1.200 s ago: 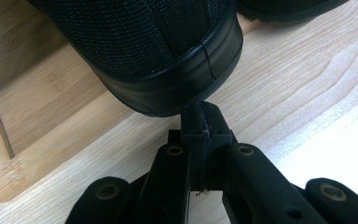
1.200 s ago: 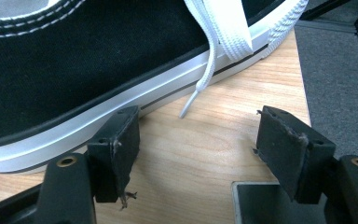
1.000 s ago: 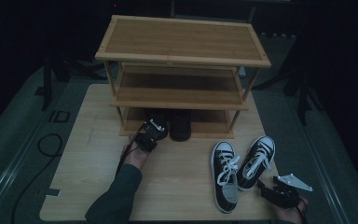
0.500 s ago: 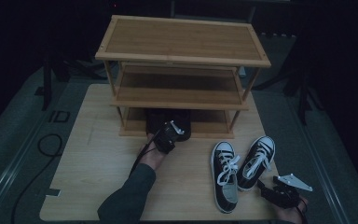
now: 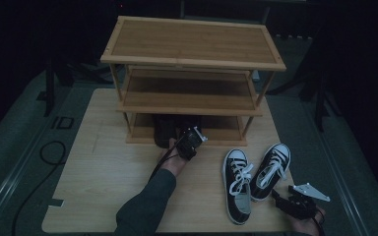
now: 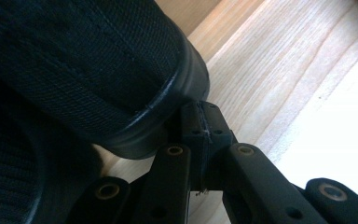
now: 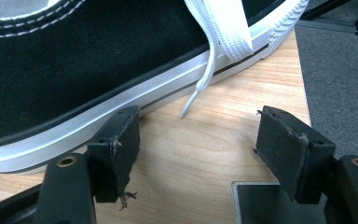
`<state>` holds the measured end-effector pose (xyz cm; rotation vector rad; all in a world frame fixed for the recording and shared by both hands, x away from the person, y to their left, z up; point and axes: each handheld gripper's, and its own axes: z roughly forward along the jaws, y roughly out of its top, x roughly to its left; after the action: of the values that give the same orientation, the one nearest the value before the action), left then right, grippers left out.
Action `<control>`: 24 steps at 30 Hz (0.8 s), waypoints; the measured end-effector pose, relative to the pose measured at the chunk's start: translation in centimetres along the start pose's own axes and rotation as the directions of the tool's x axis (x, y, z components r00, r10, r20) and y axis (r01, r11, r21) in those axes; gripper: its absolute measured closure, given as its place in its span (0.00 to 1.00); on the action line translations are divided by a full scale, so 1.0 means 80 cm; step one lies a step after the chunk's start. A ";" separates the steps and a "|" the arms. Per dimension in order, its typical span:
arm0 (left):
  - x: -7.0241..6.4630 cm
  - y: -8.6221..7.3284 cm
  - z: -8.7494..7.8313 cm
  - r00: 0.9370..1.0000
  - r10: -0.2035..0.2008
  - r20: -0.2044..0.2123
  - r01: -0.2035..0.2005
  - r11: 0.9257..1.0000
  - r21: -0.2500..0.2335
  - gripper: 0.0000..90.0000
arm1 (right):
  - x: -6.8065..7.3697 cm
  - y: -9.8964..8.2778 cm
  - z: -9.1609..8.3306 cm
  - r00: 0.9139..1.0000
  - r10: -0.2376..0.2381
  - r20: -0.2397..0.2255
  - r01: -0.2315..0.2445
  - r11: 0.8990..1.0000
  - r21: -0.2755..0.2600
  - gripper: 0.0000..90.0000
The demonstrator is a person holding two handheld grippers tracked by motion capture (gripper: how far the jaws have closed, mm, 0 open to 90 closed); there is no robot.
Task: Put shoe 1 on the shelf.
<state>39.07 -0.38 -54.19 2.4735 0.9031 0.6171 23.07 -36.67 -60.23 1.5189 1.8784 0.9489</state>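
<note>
A pair of black shoes [image 5: 170, 127] sits under the lowest shelf of a wooden shoe rack [image 5: 192, 49]. My left gripper [image 5: 191, 140] is at their front, at the shelf's edge. In the left gripper view its jaws are shut [image 6: 200, 126] with nothing between them, and the tips touch the black rubber sole rim of a black shoe [image 6: 98, 70]. Two black-and-white laced sneakers [image 5: 236, 187] [image 5: 271, 164] lie on the table at the right. My right gripper [image 5: 278, 197] stands open [image 7: 196, 140] just beside a sneaker's white sole [image 7: 74, 135].
The rack stands at the back of a light wooden table [image 5: 103, 162]; its middle shelf [image 5: 189, 96] and top are bare. A loose white lace tip [image 7: 189, 105] lies between the right jaws. The table's right edge and the grey floor [image 7: 335, 70] are close by.
My left gripper has moved right and toward the rack, and the black shoes now sit deeper under the lowest shelf. The right gripper and the sneakers have stayed put.
</note>
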 end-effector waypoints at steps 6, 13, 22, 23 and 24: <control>0.005 -0.003 -0.004 1.000 -0.014 -0.023 0.014 1.000 0.012 1.00 | 0.000 0.000 0.000 1.000 0.000 0.000 0.000 1.000 0.000 0.33; 0.018 -0.011 -0.011 0.999 -0.036 -0.032 0.036 0.999 0.020 1.00 | 0.000 0.000 0.000 1.000 0.000 0.000 0.000 1.000 0.000 0.33; 0.031 -0.040 -0.027 0.998 -0.050 -0.038 0.051 0.999 0.018 0.96 | 0.000 0.000 0.000 1.000 0.000 0.000 0.000 1.000 0.000 0.33; 0.034 -0.045 -0.028 0.998 -0.055 -0.038 0.056 0.998 0.019 0.95 | 0.000 0.000 0.000 1.000 -0.001 -0.001 0.001 1.000 0.000 0.33; 0.036 -0.050 -0.030 0.998 -0.060 -0.036 0.061 0.998 0.019 0.93 | 0.000 0.000 0.000 1.000 0.000 -0.001 0.000 1.000 0.001 0.33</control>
<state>37.84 4.94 -53.67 2.4502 0.9988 0.6355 23.07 -36.68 -60.22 1.5188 1.8798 0.9491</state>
